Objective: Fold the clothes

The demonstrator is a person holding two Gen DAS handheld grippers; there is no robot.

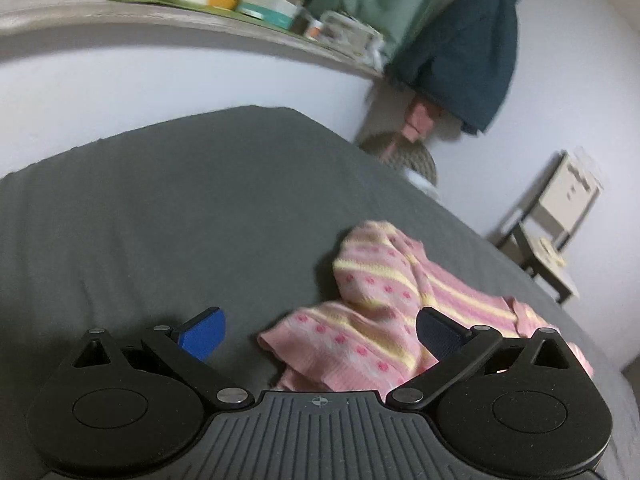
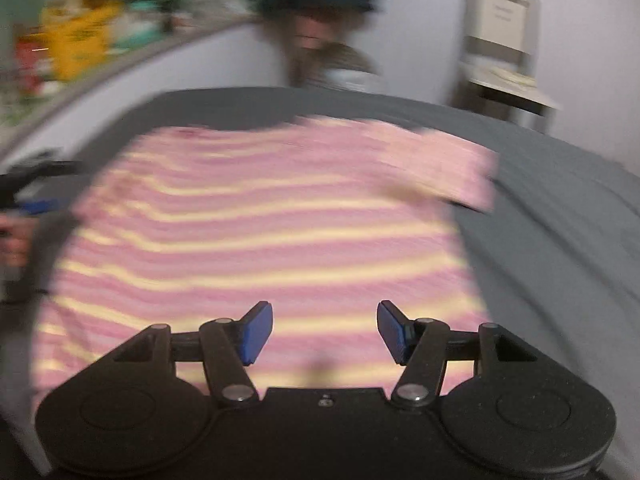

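A pink garment with yellow stripes and pink dots lies on the grey bed sheet. In the left wrist view its bunched sleeve end sits just ahead of my left gripper, whose blue pads stand wide apart and above the cloth, holding nothing. In the blurred right wrist view the same garment lies spread flat, one sleeve reaching to the far right. My right gripper hovers over its near hem with jaws apart and nothing between the pads. The other gripper's blue pad and a hand show at the left edge.
A wall shelf crowded with boxes and bottles runs along the back. Green and dark blue clothes hang at the corner above a woven basket. A pale stool or chair stands to the right of the bed.
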